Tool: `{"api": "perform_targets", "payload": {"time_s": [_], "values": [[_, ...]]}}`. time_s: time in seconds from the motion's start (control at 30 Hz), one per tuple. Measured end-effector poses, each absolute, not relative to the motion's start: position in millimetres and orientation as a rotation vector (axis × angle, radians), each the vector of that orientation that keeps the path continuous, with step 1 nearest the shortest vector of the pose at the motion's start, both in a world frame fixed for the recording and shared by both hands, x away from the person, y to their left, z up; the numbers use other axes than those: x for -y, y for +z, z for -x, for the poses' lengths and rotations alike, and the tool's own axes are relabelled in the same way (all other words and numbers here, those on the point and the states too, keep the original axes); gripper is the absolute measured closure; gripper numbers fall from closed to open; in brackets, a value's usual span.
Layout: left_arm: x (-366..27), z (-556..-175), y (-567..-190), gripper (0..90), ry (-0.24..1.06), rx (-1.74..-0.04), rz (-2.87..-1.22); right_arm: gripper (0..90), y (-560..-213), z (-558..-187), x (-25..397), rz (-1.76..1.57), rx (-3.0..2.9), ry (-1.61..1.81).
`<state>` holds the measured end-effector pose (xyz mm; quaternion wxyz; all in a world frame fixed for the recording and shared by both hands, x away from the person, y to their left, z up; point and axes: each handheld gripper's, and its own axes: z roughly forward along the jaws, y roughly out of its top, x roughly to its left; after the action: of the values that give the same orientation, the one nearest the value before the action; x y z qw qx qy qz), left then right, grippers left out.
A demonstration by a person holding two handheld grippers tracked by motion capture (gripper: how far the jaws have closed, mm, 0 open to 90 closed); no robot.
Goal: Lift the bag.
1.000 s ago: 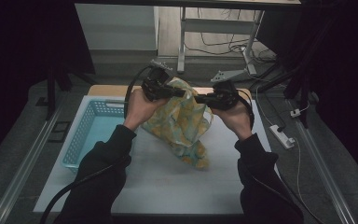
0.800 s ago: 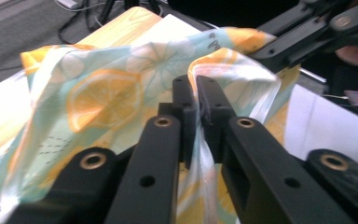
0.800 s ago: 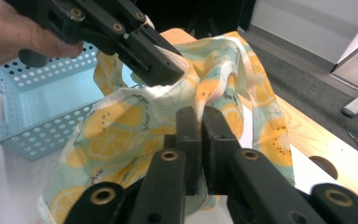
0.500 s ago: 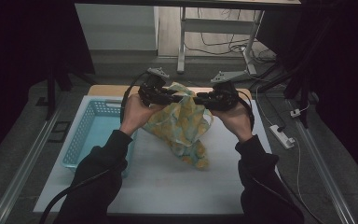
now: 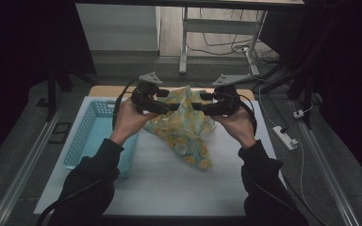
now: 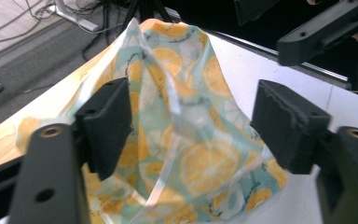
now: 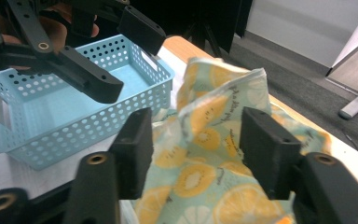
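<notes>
High view puts the fruit-print cloth [image 5: 185, 123] at frame centre, bunched on the white table [image 5: 169, 183] beside the blue basket [image 5: 87, 136]. Left gripper [image 6: 191, 121] and right gripper [image 7: 196, 149] both stand spread, apparently straddling raised folds without pinching.

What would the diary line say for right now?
left gripper: open, around cloth fold | right gripper: open, at cloth | fruit-print cloth: bunched on white table | blue basket: left of cloth
</notes>
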<state>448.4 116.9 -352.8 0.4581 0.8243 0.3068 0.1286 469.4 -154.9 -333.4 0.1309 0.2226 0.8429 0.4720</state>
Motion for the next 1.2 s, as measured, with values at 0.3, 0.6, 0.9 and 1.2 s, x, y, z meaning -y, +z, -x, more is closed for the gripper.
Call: {"api": "perform_targets", "payload": {"time_s": [0.3, 0.6, 0.9, 1.2], "values": [[-126, -434, -368, 12.1, 0.291, -0.792, -2.037, 28.9, -347, -461, 159, -0.659, -2.45, 1.382], [-131, -419, -387, 4.6, 0.241, -0.799, -2.029, 19.6, -363, -452, 159, -0.674, -2.446, 1.405], [-137, -403, -410, 0.0, 0.213, -0.791, -2.041, 12.9, -381, -441, 160, -0.69, -2.441, 1.429], [-137, -390, -432, 0.0, 0.21, -0.783, -2.043, 10.0, -403, -438, 160, -0.686, -2.461, 1.377]]}}
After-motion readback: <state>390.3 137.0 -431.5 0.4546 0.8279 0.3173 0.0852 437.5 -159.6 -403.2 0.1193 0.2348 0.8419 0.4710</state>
